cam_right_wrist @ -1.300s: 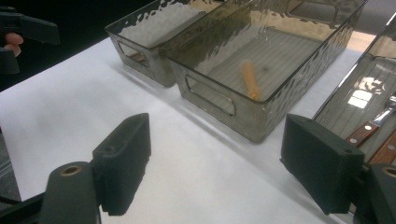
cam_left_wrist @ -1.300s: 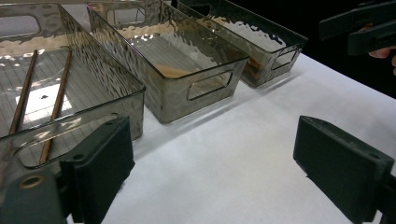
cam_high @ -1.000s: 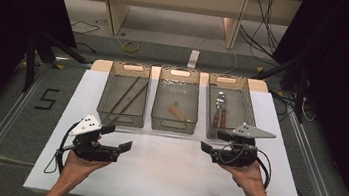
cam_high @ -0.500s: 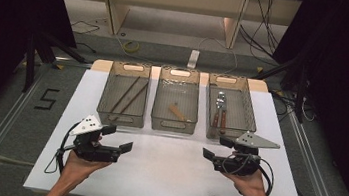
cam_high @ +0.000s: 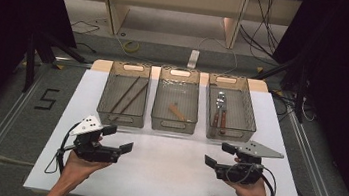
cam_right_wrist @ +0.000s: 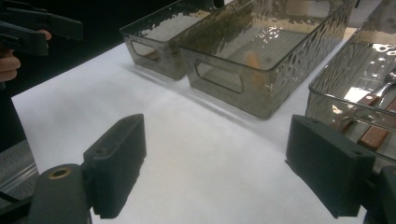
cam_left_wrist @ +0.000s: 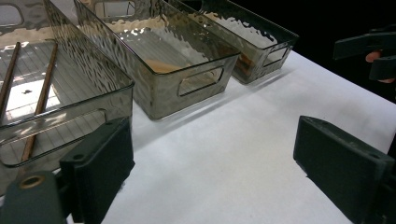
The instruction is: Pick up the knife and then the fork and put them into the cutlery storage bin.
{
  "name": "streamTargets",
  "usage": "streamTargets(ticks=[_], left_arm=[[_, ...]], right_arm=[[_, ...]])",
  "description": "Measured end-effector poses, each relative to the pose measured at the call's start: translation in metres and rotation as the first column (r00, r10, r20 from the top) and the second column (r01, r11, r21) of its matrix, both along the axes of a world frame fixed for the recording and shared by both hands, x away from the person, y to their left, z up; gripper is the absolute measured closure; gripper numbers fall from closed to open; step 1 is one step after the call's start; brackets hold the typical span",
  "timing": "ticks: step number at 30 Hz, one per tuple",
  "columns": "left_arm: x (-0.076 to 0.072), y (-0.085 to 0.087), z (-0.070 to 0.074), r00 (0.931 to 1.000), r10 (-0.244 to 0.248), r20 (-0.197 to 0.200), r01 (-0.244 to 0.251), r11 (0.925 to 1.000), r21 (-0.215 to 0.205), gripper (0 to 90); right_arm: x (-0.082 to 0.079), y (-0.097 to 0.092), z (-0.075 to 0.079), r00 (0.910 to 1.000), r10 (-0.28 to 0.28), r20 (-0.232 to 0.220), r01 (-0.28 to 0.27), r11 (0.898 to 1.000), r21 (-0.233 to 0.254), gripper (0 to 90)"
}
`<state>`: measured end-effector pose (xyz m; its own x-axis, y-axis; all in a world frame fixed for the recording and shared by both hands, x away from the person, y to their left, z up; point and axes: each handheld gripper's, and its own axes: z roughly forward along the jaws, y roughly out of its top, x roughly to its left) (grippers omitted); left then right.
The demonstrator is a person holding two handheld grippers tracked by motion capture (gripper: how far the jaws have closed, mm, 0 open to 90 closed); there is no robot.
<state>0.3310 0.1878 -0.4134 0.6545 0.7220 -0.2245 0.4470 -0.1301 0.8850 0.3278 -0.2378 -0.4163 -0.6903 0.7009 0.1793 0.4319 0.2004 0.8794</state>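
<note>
the three smoked clear bins stand in a row at the far half of the white tabletop (cam_high: 167,178), and they are the things nearest both grippers: the left bin (cam_high: 120,117) holds two thin brown sticks (cam_high: 127,95), the middle bin (cam_high: 174,123) a short tan piece (cam_high: 177,111), the right bin (cam_high: 229,131) two wood-handled utensils (cam_high: 220,114). judged by look, the bins are light, rigid, glossy plastic, likely slippery to the pads; the cut-out handle in each near end wall, or the rim, is the sound place to grip. the sticks look light and stiff and would take best at mid-length. the left gripper (cam_high: 118,139) and right gripper (cam_high: 216,154) hover low over the bare near tabletop, well short of the bins, jaws spread wide, nothing held. the high view gives the row order and every bin's contents; the left gripper view shows the left bin's handle slot (cam_left_wrist: 51,135) close by, and the right gripper view brings out the utensils' brown handles (cam_right_wrist: 373,135).
</note>
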Motion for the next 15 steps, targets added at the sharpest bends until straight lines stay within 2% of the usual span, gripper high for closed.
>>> streamTargets(ticks=[10, 15], left_arm=[[-0.002, 0.001, 0.000, 1.0000, -0.004, -0.004, 0.004, 1.0000, -0.006, 11.3], [-0.002, 0.001, -0.001, 0.9999, -0.006, -0.010, 0.006, 0.9999, -0.013, 11.4]], right_arm=[[-0.010, -0.008, -0.014, 0.9992, -0.035, 0.019, 0.035, 0.999, 0.005, 20.3], [-0.015, -0.010, -0.015, 0.9987, -0.040, 0.032, 0.040, 0.999, 0.008, 19.7]])
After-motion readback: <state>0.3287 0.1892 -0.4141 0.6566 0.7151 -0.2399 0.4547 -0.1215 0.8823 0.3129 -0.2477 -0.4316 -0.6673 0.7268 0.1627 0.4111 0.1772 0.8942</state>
